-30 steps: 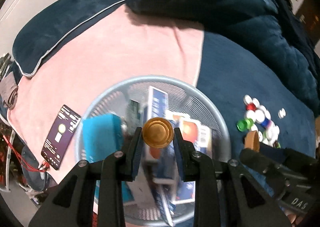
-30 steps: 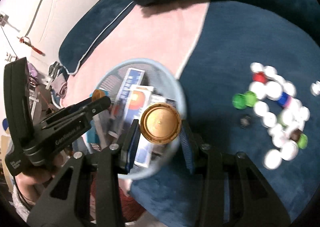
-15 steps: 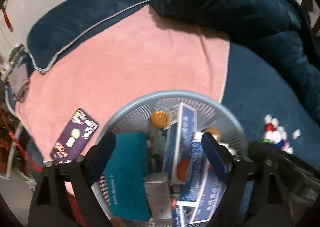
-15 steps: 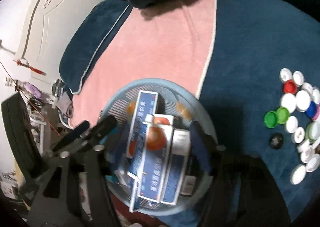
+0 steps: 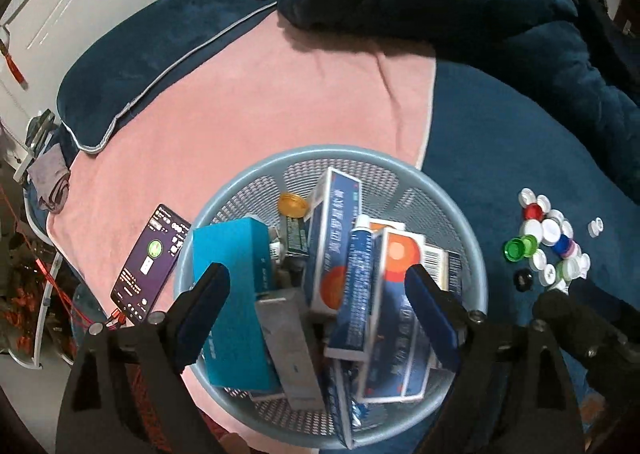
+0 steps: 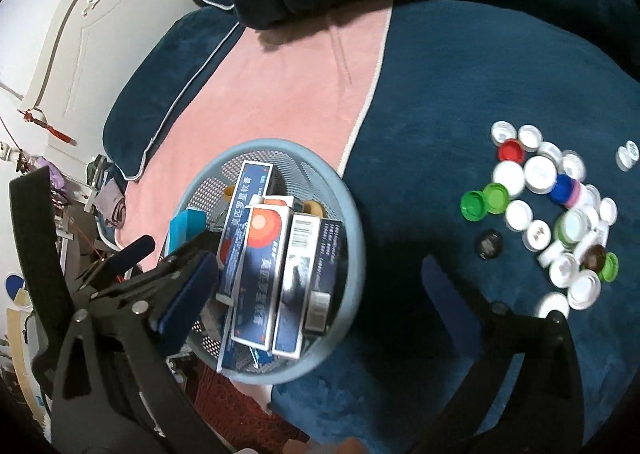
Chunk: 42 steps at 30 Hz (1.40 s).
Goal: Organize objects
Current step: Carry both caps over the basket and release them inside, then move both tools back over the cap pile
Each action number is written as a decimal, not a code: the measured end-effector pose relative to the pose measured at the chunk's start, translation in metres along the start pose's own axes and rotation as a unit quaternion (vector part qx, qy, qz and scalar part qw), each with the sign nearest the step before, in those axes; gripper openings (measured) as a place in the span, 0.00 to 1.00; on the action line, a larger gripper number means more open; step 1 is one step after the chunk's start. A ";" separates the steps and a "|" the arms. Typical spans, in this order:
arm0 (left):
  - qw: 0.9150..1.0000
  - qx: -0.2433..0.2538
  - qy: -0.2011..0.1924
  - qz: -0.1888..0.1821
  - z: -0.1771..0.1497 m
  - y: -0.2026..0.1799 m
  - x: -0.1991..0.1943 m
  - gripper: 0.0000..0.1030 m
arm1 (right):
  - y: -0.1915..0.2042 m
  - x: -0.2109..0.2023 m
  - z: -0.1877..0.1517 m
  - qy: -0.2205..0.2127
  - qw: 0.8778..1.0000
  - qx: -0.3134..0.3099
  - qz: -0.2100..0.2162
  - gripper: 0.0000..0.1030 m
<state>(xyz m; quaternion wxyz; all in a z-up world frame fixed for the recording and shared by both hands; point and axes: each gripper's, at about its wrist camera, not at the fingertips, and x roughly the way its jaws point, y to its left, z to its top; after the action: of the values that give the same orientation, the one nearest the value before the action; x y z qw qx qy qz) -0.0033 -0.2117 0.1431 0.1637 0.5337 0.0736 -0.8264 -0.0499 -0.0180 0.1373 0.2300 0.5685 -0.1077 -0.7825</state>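
Both wide open, holding nothing: left hand-held gripper (image 5: pixel 316 302) poised over the round pale-blue mesh plastic basket (image 5: pixel 460 209), right hand-held gripper (image 6: pixel 320 282) spread across the basket's 3 o'clock rim and the plush navy blanket (image 6: pixel 460 73).

Crammed inside the basket: glossy blue-and-orange cardboard boxes (image 5: pixel 332 238) standing on end, a teal box (image 5: pixel 232 254), a smooth gold screw cap (image 5: pixel 293 204) at 12 o'clock. Still loose on the bed at 3 o'clock of the basket: a cluster of small ribbed plastic bottle caps (image 6: pixel 540 209), white, green, red, blue, black.

Risks, as a judgement: caps slipping or rolling out of the pads, being small, hard and round; deep soft pile swallowing them or hiding the edges; upright boxes toppling if knocked by a finger; basket tipping on the yielding bedding near the edge; dark smartphone (image 5: pixel 150 262) at 9 o'clock getting bumped.
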 end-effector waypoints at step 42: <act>0.974 0.192 0.065 -0.104 -0.075 -0.207 0.028 0.88 | -0.219 -0.028 -0.059 0.026 0.969 0.191 -0.154 0.98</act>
<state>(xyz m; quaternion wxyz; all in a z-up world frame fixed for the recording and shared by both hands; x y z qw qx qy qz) -0.0213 -0.0015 0.0748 -0.0336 0.5976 -0.0214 -0.8008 -0.0399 0.1915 0.0470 -0.0035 0.6320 -0.1607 -0.7581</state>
